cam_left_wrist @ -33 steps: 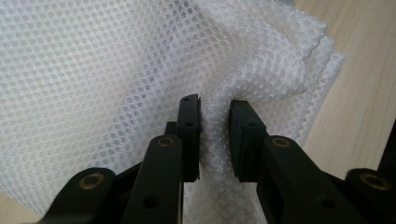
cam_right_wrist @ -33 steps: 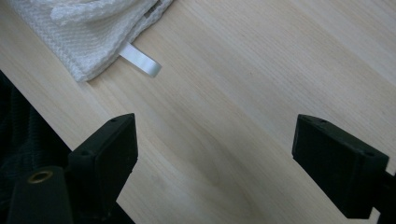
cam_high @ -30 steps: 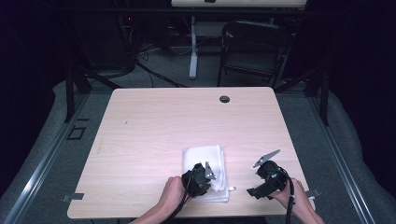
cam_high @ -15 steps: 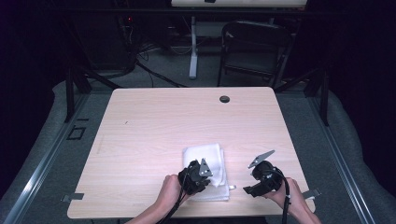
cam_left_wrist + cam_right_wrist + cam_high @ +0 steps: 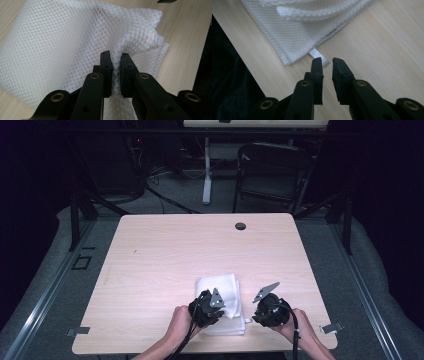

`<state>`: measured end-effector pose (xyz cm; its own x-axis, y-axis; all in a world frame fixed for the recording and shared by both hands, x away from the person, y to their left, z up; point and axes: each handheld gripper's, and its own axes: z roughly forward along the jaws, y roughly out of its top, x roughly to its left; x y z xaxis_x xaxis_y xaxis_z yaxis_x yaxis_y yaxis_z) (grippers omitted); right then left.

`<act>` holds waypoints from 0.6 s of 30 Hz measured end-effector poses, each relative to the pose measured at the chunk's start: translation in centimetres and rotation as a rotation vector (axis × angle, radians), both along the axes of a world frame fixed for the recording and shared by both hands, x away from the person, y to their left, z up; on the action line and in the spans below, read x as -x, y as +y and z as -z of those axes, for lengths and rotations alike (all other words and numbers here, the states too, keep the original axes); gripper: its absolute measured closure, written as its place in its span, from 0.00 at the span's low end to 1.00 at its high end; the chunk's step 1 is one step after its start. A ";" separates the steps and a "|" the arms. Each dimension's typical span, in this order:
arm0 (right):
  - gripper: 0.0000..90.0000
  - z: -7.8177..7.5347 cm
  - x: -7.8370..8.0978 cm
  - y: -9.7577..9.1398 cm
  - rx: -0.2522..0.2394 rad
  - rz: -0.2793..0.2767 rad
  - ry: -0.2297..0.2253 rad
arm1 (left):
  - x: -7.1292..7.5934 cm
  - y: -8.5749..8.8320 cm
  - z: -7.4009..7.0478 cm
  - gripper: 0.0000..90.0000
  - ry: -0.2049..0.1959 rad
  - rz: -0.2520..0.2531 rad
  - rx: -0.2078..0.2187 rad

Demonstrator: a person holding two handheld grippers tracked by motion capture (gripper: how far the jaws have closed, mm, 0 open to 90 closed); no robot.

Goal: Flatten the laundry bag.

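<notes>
A folded white mesh cloth lies near the table's front edge. My left gripper is shut on a raised fold of it, and the mesh bulges above the pads. My right gripper sits at the cloth's near right corner. Its jaws have just been closing and now stand a narrow gap apart. A small white tag sticks out from the cloth's corner and reaches the jaw tips. The pads do not visibly press on it.
The light wooden table has a black round grommet near its far edge. Metal clips sit at its front corners. A dark chair and cables stand behind. In the right gripper view the table's edge runs just left of the cloth.
My right hand has slid left, from off to the side up to the cloth's near right corner. The left hand and the cloth have stayed put.
</notes>
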<state>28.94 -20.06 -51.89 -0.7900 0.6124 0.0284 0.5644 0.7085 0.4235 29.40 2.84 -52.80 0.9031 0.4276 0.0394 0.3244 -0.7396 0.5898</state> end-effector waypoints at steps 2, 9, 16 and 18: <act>0.94 0.0 0.0 0.5 0.002 -0.012 -0.003 | 0.0 0.0 0.0 0.92 -0.001 -0.002 0.003; 1.00 0.5 -0.3 2.1 -0.020 -0.055 -0.012 | 0.0 0.1 -0.1 0.92 -0.005 0.003 0.000; 1.00 1.9 -0.6 4.6 -0.039 -0.089 0.013 | -0.1 0.1 -0.1 0.93 -0.009 -0.003 0.004; 1.00 2.2 -0.5 5.0 -0.035 -0.101 0.023 | -0.1 0.1 -0.2 0.93 -0.007 -0.001 0.001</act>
